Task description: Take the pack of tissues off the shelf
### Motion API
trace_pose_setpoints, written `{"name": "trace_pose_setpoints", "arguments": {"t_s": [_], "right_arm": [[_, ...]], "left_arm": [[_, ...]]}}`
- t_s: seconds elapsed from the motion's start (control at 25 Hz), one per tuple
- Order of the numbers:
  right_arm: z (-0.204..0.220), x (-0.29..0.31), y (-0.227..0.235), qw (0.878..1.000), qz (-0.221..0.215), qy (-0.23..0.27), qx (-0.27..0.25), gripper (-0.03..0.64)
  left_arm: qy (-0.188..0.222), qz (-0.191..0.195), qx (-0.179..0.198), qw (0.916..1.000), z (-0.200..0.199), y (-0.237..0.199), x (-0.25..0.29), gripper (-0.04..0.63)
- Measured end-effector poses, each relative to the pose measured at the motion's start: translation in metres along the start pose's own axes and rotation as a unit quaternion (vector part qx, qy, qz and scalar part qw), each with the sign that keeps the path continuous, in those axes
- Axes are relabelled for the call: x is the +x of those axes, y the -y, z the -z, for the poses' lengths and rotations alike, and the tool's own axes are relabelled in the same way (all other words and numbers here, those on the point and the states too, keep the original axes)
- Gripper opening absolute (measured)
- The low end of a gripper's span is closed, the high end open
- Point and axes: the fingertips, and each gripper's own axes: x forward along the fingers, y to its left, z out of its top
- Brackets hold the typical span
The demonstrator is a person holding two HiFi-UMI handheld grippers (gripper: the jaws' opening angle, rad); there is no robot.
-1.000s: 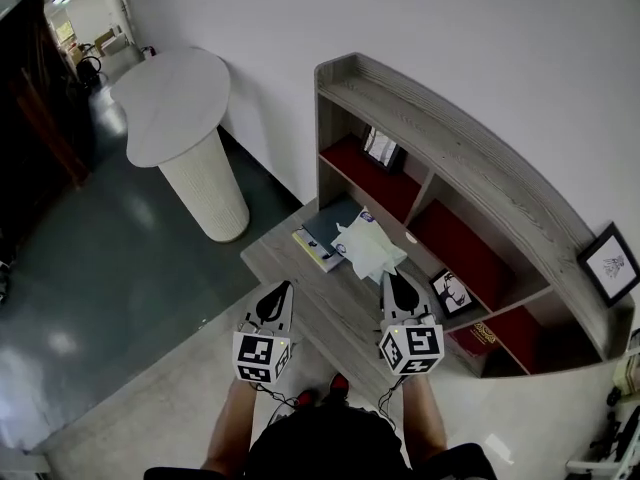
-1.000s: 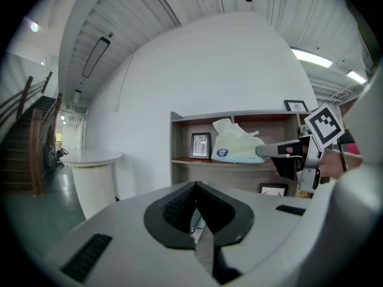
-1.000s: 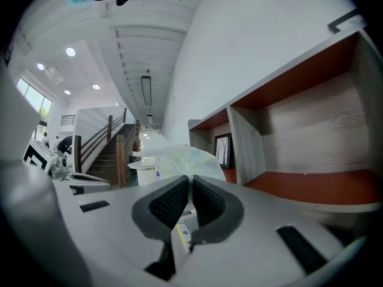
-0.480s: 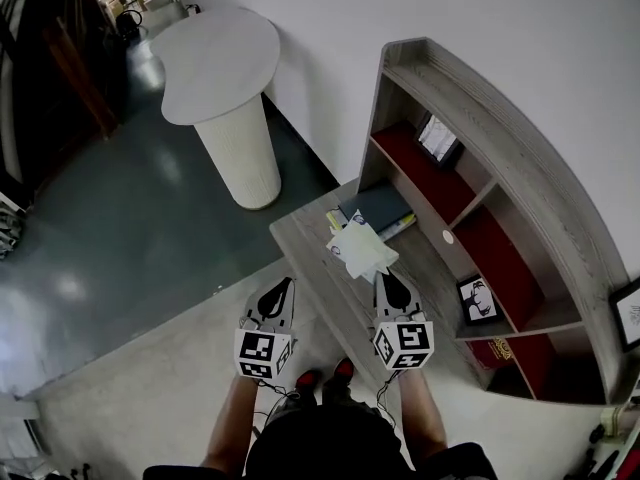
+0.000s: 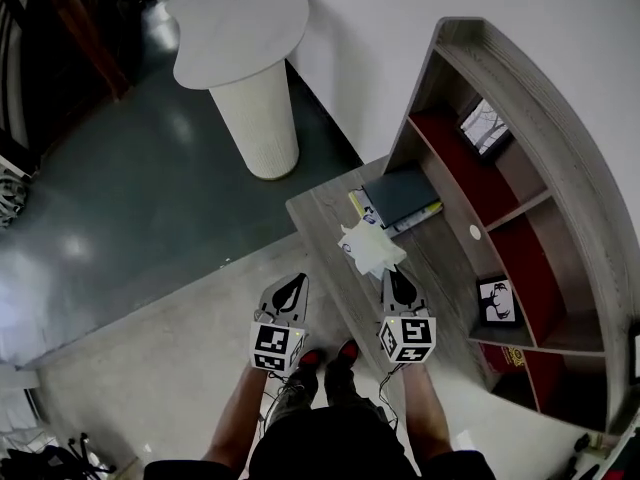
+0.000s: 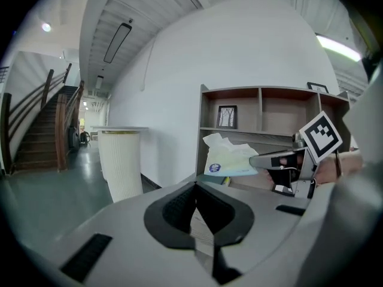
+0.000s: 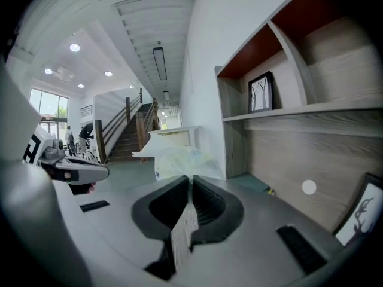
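Note:
A pale tissue pack point(image 5: 372, 250) with a loose tissue sticking out of it hangs in the air over the front edge of the grey wooden desk top point(image 5: 440, 263). My right gripper point(image 5: 392, 274) is shut on its near end. The right gripper view shows the pack point(image 7: 178, 159) right beyond the jaws of the right gripper point(image 7: 190, 182). My left gripper point(image 5: 293, 284) is shut and empty, to the left of the desk and above the floor. From the left gripper point(image 6: 195, 187) the pack point(image 6: 230, 159) shows to the right, held out by the other gripper.
The curved grey shelf unit point(image 5: 560, 148) with red-backed compartments stands at the right; it holds two framed pictures point(image 5: 487, 128) point(image 5: 497, 301). Books point(image 5: 400, 196) lie on the desk near the pack. A round white pedestal table point(image 5: 240, 28) stands at the far left. Stairs point(image 6: 36, 124) lie beyond.
Both grippers and the tissue pack have drawn back from the shelf compartments to the desk's front edge. The view has swung, so the shelf now sits further right.

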Motion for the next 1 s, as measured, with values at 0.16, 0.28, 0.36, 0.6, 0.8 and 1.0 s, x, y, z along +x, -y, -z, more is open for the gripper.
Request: {"name": "trace_pose_setpoints", "arguments": {"t_s": [0.16, 0.28, 0.36, 0.6, 0.8, 1.0], "right_arm": [[0.03, 0.014, 0.008, 1.0, 0.006, -0.028, 0.013, 0.038], [0.05, 0.02, 0.014, 0.999, 0.011, -0.046, 0.014, 0.038], [0.063, 0.024, 0.016, 0.998, 0.011, -0.058, 0.017, 0.038], [0.1, 0.036, 0.017, 0.996, 0.006, -0.087, 0.028, 0.038], [0.132, 0.046, 0.014, 0.993, -0.002, -0.113, 0.029, 0.038], [0.158, 0.048, 0.015, 0.991, 0.001, -0.131, 0.036, 0.038]], "left_arm": [[-0.018, 0.004, -0.006, 0.9998, 0.024, -0.001, 0.013, 0.008], [-0.036, 0.01, -0.014, 0.9992, 0.043, 0.001, 0.02, 0.008], [-0.042, 0.014, -0.019, 0.9988, 0.052, 0.002, 0.025, 0.008], [-0.059, 0.017, -0.031, 0.9976, 0.073, 0.006, 0.036, 0.008], [-0.07, 0.017, -0.037, 0.9967, 0.088, 0.007, 0.042, 0.008], [-0.081, 0.016, -0.044, 0.9956, 0.104, 0.006, 0.041, 0.008]]}}
